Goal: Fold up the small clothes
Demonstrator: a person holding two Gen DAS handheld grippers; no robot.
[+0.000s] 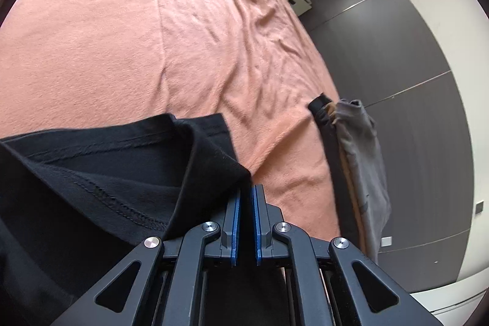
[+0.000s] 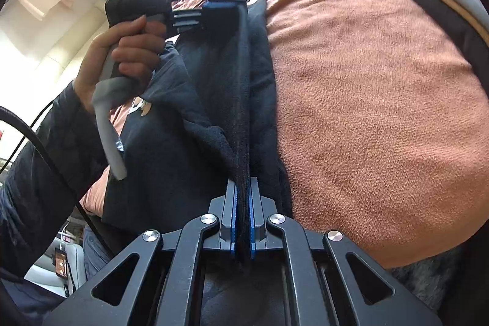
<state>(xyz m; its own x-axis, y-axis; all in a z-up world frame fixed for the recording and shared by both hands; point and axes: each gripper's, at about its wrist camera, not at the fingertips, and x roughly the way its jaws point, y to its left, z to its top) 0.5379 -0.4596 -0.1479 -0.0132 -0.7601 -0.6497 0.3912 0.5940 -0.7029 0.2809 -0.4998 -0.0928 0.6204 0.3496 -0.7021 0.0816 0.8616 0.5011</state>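
Right gripper (image 2: 243, 188): jaws nearly closed, clamping a black garment (image 2: 214, 87) edge. Left gripper (image 1: 246, 194): jaws nearly closed; cloth reaches its tips, but grip cannot be confirmed. The garment hangs stretched between both over the orange blanket (image 1: 122, 35). Grey clothes (image 1: 360, 148) lie at the bed edge.

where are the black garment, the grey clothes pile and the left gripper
black garment (image 1: 101, 173), left wrist view, on its stitched hem
grey clothes pile (image 1: 360, 148), left wrist view, on the grey top layer
left gripper (image 2: 224, 11), right wrist view, between its fingertips
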